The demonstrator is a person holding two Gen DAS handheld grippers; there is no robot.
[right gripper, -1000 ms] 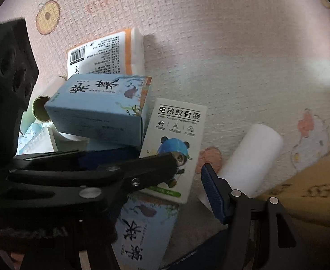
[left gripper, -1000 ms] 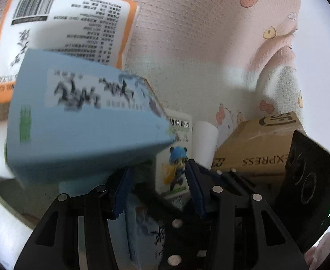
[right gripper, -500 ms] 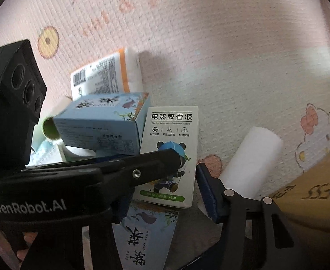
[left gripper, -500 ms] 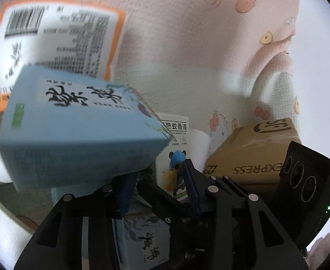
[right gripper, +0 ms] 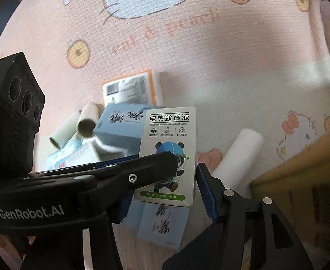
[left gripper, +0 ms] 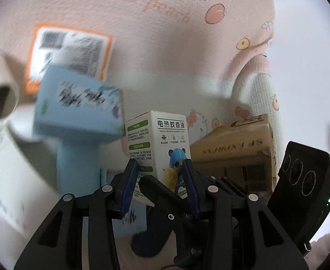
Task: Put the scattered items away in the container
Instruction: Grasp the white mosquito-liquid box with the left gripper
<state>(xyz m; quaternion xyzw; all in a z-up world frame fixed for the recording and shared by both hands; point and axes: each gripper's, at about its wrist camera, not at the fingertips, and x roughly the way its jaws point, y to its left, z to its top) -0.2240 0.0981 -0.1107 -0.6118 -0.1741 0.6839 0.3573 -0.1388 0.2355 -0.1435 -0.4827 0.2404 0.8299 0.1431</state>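
A white mosquito-repellent box with a panda picture (left gripper: 162, 144) stands lifted between the blue pads of my left gripper (left gripper: 159, 185), which is shut on it. It also shows in the right wrist view (right gripper: 170, 144), held by the left gripper's black finger (right gripper: 142, 173). My right gripper (right gripper: 165, 191) is open, its pads on either side of the box's lower end without clearly touching. A brown cardboard box, the container (left gripper: 234, 148), lies to the right (right gripper: 304, 186). A light blue box (left gripper: 79, 110) lies behind on the mat.
On the pink cartoon mat lie an orange-edged white packet (right gripper: 131, 88), cardboard-cored paper rolls (right gripper: 87, 122), a white roll (right gripper: 239, 155), another light blue box (right gripper: 162, 222) under the held one, and a tissue pack (right gripper: 63, 159).
The left gripper has closed on the white panda box and raised it off the mat. Both views have pulled back and upward. The light blue box stays behind on the pile.
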